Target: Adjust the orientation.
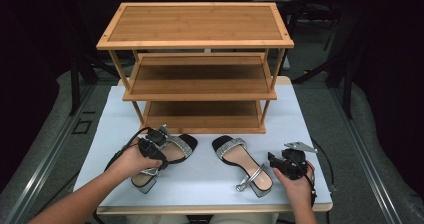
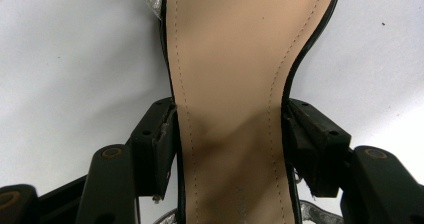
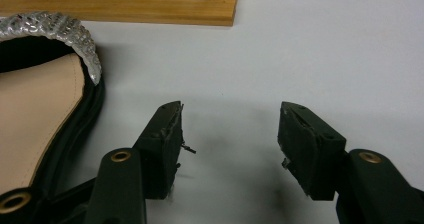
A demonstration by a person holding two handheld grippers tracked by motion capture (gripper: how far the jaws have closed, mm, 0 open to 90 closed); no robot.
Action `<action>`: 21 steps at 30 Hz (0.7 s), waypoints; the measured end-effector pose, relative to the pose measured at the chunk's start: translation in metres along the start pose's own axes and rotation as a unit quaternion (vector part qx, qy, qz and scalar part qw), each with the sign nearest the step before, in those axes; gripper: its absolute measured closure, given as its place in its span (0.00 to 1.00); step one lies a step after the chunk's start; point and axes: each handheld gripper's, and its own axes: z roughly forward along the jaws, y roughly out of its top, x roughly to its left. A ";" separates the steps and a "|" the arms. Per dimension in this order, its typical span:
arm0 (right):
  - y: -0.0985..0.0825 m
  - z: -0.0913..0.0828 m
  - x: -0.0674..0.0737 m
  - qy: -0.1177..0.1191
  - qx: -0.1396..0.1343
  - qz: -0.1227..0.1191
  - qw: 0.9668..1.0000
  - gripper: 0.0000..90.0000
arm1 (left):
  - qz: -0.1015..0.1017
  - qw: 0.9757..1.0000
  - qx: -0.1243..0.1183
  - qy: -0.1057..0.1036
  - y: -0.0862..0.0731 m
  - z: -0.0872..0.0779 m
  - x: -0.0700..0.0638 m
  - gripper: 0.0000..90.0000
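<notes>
Two sandals with tan insoles and silver glitter straps lie on the white table top. My left gripper (image 1: 161, 155) is down over the left sandal (image 1: 183, 145). In the left gripper view its jaws (image 2: 230, 134) straddle the narrow waist of the insole (image 2: 235, 59), and both pads touch the sole's black edges. The right sandal (image 1: 241, 158) lies with its toe toward the rack. Just right of its heel, my right gripper (image 1: 274, 161) hovers open. Its jaws (image 3: 230, 129) have nothing but bare table between them, with the right sandal (image 3: 35, 114) off to their left.
A three-tier bamboo shoe rack (image 1: 200, 79) stands behind the sandals, all its shelves bare; its bottom edge (image 3: 125, 11) is close ahead of the right gripper. The white table top (image 1: 200, 186) ends at a wooden front edge near my forearms.
</notes>
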 end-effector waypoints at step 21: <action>0.000 0.001 -0.001 0.002 0.000 0.003 1.000 0.48 | -0.028 0.999 -0.009 -0.017 0.006 -0.010 0.010 0.46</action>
